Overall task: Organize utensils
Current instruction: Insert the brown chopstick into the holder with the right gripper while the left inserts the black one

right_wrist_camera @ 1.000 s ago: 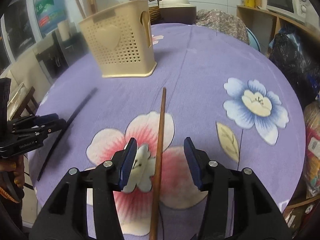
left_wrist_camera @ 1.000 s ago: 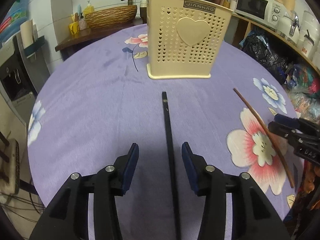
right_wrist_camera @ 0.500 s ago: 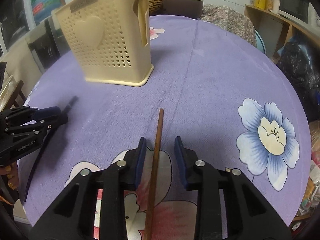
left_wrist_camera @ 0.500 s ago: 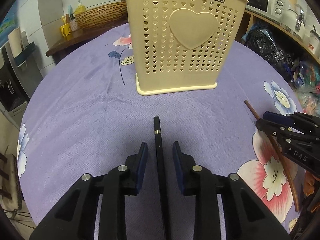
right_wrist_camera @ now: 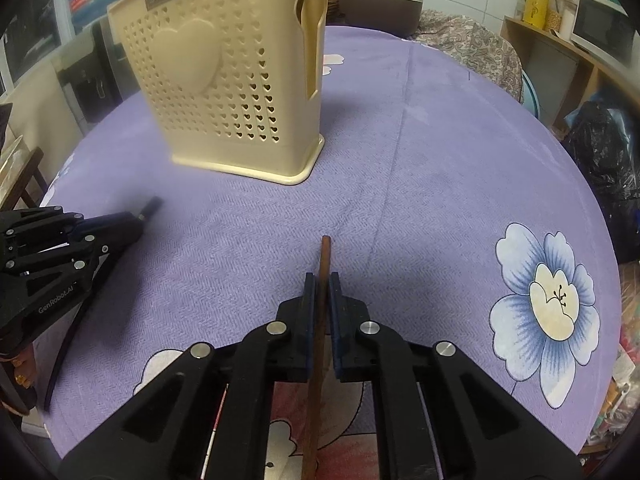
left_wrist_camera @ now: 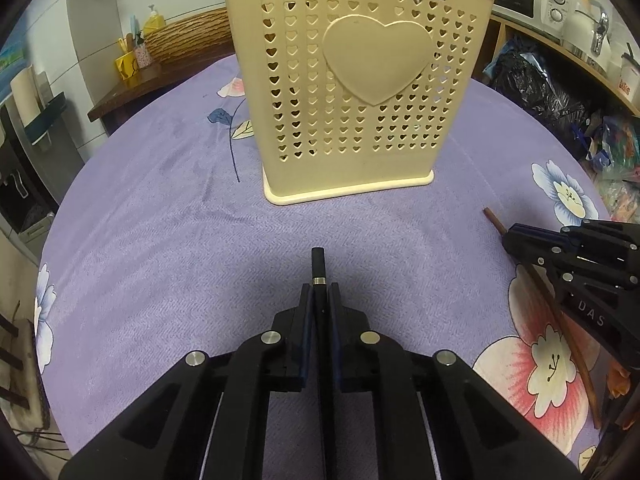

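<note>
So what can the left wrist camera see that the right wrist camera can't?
Only the left wrist view shows the wicker basket and the yellow soap bottle behind the table. Only the right wrist view shows the slot in the holder's side and the big blue flower. Both show the cream utensil holder, the purple tablecloth, the left tool shut on the black chopstick, and the right tool shut on the brown chopstick.

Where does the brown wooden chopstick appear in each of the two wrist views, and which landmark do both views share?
Left wrist view: brown chopstick at the right edge, in the right gripper.
Right wrist view: brown chopstick at bottom centre, clamped in the right gripper.
Shared landmark: the cream utensil holder with the raised heart.
</note>
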`<state>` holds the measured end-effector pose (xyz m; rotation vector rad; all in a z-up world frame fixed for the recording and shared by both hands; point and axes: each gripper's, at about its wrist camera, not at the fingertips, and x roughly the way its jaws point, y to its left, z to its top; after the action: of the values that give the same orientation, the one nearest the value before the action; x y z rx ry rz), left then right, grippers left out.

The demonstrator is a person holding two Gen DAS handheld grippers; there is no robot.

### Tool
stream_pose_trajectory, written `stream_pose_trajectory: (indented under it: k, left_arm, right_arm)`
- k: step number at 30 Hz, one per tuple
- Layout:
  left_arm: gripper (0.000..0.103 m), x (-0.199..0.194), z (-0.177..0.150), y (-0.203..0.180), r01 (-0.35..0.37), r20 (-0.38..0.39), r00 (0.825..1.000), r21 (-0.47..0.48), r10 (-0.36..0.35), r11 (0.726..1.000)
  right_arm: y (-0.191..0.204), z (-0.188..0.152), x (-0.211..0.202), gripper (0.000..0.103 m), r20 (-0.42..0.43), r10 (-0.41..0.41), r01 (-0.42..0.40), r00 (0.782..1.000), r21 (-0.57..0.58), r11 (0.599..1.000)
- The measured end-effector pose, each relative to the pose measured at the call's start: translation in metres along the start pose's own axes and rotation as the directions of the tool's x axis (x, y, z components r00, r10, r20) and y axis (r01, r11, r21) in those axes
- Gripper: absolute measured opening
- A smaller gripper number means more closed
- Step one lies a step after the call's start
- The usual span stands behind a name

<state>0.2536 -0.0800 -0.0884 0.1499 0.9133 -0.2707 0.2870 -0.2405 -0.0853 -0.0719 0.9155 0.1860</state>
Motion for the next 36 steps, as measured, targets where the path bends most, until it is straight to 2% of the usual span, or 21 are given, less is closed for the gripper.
stream_pose_trajectory:
  k: [6,12,15,19,23,29,36]
  left_arm:
    - [0.009,-0.002,0.000,0.001,0.014,0.015,1.000,-0.015,-0.014,1.000]
    - [0.009,-0.032,0.005,0.005,0.043,0.101,0.994,-0.039,-0.039,0.998]
    - [0.009,-0.062,0.010,0.010,0.071,0.173,0.983,-0.050,-0.062,0.996]
    - [0.009,-0.109,0.017,0.020,0.113,0.282,0.955,-0.063,-0.091,0.992]
    - [0.009,-0.144,0.020,0.028,0.113,0.367,0.926,-0.062,-0.083,0.992]
    - [0.009,-0.168,0.024,0.043,0.127,0.431,0.899,-0.096,-0.073,0.987]
    - [0.009,-0.171,0.026,0.043,0.129,0.454,0.889,-0.111,-0.065,0.985]
  right_arm:
    - [-0.002,-0.001,-0.006,0.007,0.023,0.038,-0.038,0.999,0.017,0.999]
    - [0.001,0.000,-0.041,0.006,0.106,0.094,-0.097,0.990,0.023,0.995]
    - [0.005,0.004,-0.076,0.006,0.183,0.117,-0.120,0.976,0.003,0.993]
    - [0.007,0.010,-0.124,0.006,0.281,0.148,-0.149,0.948,-0.019,0.989]
    - [0.002,0.014,-0.162,0.006,0.350,0.176,-0.177,0.920,-0.027,0.984]
    - [-0.005,0.025,-0.198,0.006,0.427,0.184,-0.188,0.886,-0.033,0.982]
    - [-0.003,0.032,-0.202,0.006,0.440,0.191,-0.192,0.878,-0.042,0.981]
